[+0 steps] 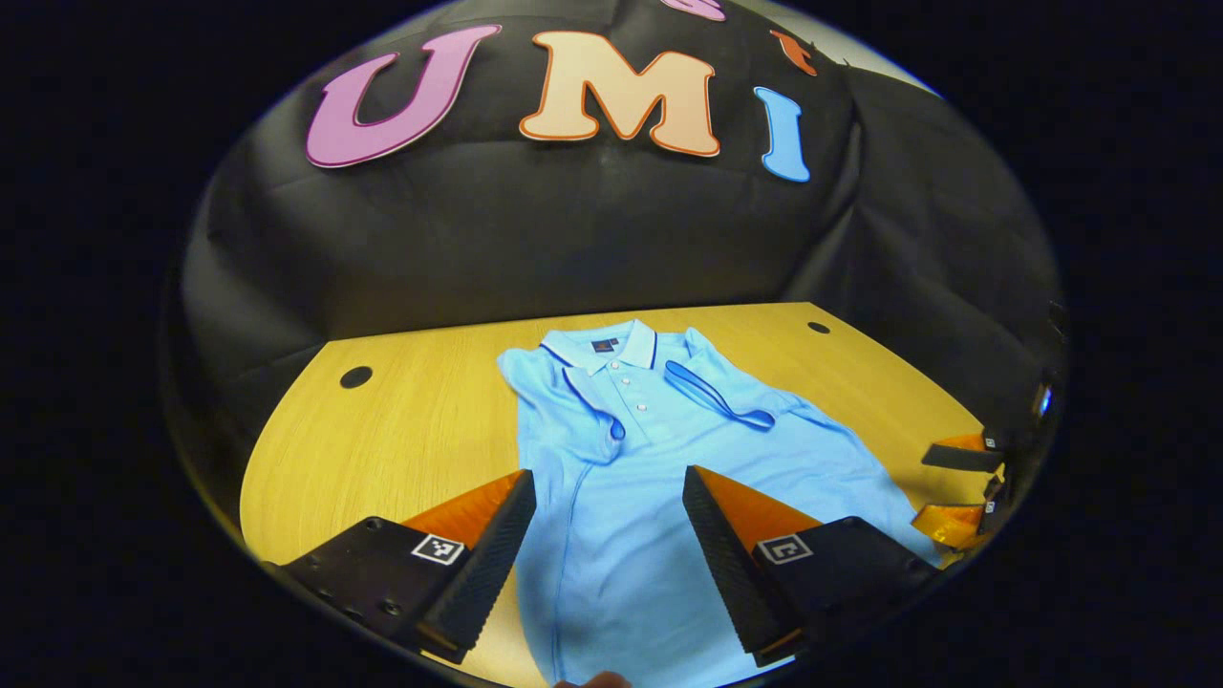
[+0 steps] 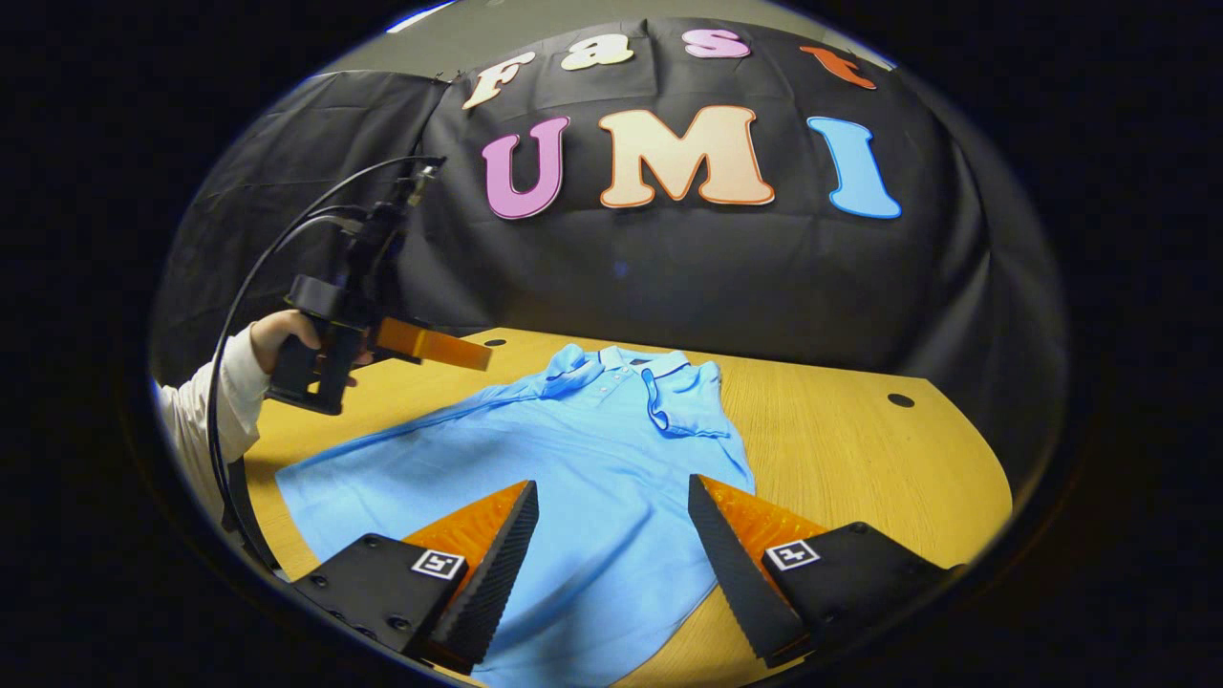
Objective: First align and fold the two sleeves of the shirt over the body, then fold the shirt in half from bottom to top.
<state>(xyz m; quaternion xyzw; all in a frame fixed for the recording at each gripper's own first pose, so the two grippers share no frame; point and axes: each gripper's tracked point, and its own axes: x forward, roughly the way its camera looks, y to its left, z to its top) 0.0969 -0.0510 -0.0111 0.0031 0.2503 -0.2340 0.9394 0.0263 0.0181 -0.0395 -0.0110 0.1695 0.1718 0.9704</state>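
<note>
right gripper (image 2: 611, 545): held open above shirt (image 2: 573, 459) | shirt: spread flat on table (image 2: 860, 459), both sleeves folded in | left gripper (image 2: 449, 349): raised over table, gripped by hand (image 2: 277, 334)

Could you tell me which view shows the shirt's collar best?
The left gripper view: the collar faces the camera head-on, with its placket buttons and both folded sleeves visible. In the right gripper view the collar is seen from the side, farther off and flattened, partly hidden by a fold.
</note>
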